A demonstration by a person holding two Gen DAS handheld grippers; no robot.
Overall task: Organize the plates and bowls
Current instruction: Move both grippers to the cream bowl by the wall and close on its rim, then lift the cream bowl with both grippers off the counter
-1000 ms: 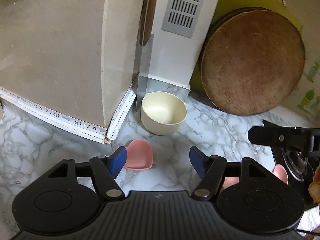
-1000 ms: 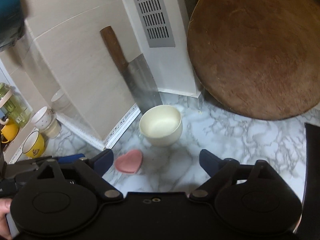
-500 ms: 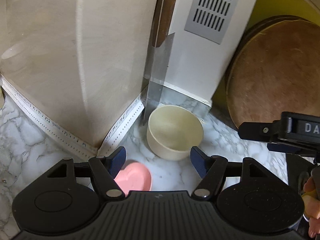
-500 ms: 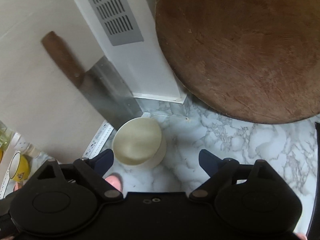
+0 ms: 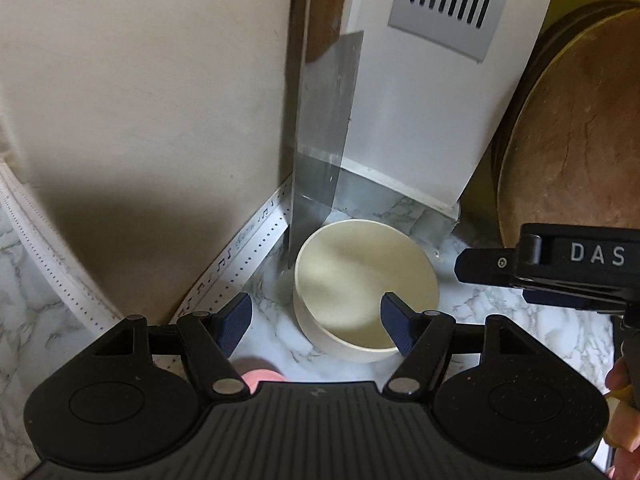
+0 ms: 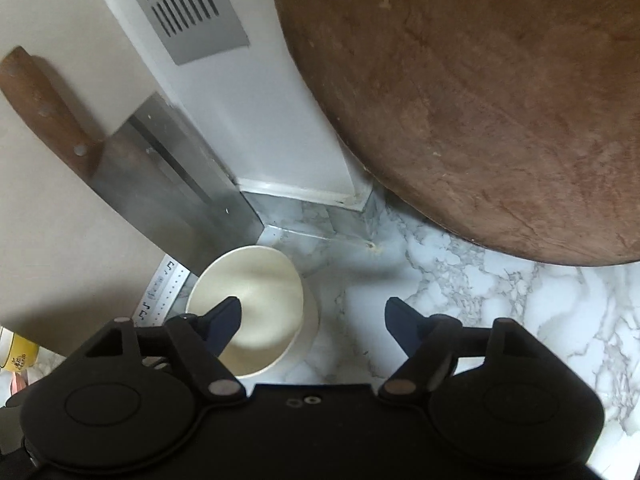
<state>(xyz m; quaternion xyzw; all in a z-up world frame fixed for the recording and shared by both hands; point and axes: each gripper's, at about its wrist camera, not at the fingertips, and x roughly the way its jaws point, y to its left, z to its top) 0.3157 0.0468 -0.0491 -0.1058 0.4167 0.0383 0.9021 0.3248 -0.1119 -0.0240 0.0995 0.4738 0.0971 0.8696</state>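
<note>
Cream bowl (image 5: 366, 280) sits upright on the marble bench (image 5: 500, 332), tucked in the corner where the beige wall panel (image 5: 140, 100) meets the white vented column (image 5: 432, 92). Bowl looks empty inside.

Left tool (image 5: 316, 318) hangs over the bowl's near side w/ jaws fairly wide, nothing gripped: its right finger overlaps the bowl's inside by the near rim, its left finger is over bare bench left of the bowl. Can't tell if the pads touch the rim.

Right tool (image 6: 312, 320) has jaws closing, wide apart. Its left finger overlaps the bowl's opening, the right one is over bare marble; the bowl's right wall lies between them, pads not pressing on it. In the left wrist view the right tool's black body, marked "DAS", shows at the right edge, w/ fingers of the person's hand (image 5: 624, 412) below it.

Around it: cleaver (image 6: 160, 184) w/ wooden handle leans in the corner, blade tip down just behind the bowl, v. close to its far rim, so the back side is cramped. Round wooden chopping board (image 6: 500, 100) leans to the right, apart from the bowl. Pink dish (image 5: 262, 378) peeks out under the left tool, near the bowl. Yellow mug (image 6: 18, 354) at far left of the right wrist view. Patterned white trim (image 5: 236, 264) runs along the wall foot.
</note>
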